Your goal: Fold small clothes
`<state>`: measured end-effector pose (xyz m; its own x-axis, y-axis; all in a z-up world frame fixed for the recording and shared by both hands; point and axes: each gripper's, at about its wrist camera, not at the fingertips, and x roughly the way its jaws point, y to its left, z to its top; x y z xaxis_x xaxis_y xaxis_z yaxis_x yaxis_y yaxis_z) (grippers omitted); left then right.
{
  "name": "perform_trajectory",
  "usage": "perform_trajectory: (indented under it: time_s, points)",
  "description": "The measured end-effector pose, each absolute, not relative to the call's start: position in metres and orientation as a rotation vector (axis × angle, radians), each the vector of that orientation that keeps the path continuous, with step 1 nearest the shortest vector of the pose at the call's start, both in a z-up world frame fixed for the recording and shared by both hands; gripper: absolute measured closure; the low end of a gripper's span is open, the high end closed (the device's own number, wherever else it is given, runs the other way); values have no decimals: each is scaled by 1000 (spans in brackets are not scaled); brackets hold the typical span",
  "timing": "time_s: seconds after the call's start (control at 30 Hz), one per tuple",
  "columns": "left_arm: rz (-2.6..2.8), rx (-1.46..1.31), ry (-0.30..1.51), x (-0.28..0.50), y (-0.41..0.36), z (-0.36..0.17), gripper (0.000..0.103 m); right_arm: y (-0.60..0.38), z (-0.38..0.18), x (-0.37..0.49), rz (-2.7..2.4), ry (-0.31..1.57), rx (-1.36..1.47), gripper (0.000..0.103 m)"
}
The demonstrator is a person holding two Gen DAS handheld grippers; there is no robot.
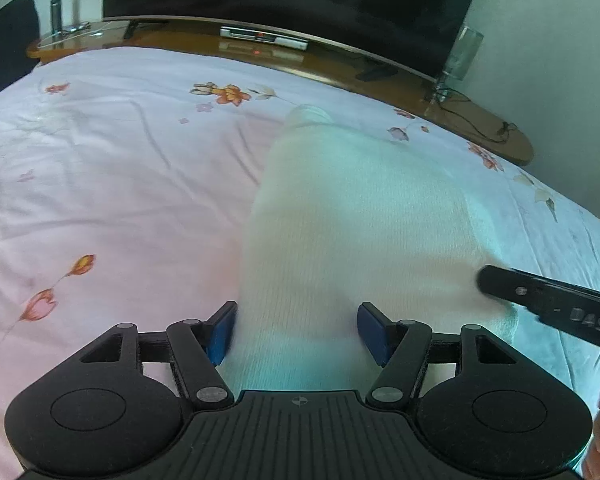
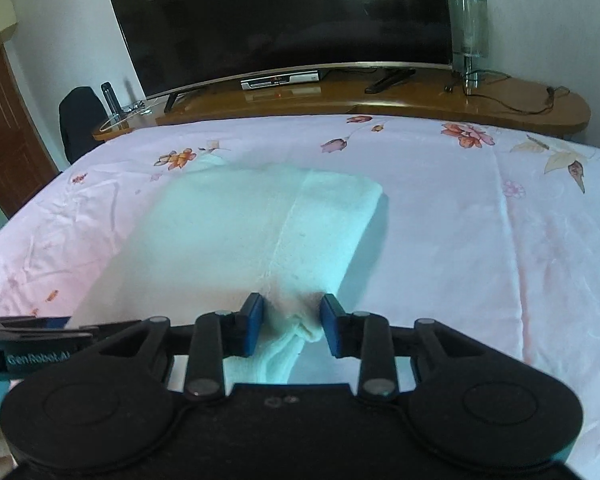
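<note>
White garment (image 2: 236,232) on bed (image 2: 460,240), partly folded. My left gripper (image 1: 296,330) jaws apart, clear of cloth. My right gripper (image 2: 288,328) jaws loosely around near corner. Final fold remaining.

White knit garment (image 2: 236,232) with fine ribbing, pale pink bedsheet (image 2: 440,240) printed with orange and pink flowers and beige leaves, black grippers with blue pads (image 2: 254,322), black television screen (image 2: 280,20), glossy brown wooden shelf (image 2: 420,96), brown door (image 2: 4,128)
</note>
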<state>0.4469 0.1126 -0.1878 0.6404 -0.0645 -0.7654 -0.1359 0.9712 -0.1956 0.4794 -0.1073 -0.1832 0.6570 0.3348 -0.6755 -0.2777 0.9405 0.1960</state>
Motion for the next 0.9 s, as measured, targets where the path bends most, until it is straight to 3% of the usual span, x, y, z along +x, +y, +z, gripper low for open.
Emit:
perform_trajectory:
  time_s: [0.1, 0.2, 0.27, 0.33, 0.53, 0.9]
  points:
    - [68, -258, 875, 435, 114, -179, 38, -120, -174, 467, 356, 770, 132, 64]
    - [82, -251, 864, 421, 114, -168, 37, -130, -166, 447, 341, 764, 172, 49]
    - [87, -221, 852, 410, 110, -158, 31, -134, -162, 430, 339, 770, 181, 37]
    - [75, -200, 822, 394, 109, -145, 17, -136, -158, 411, 334, 791, 188, 34]
    - [36, -115, 756, 329, 106, -102, 0, -137, -142, 336, 289, 841, 250, 24]
    - [-4, -47, 647, 199, 121, -30, 0, -110, -66, 192, 252, 701, 202, 3]
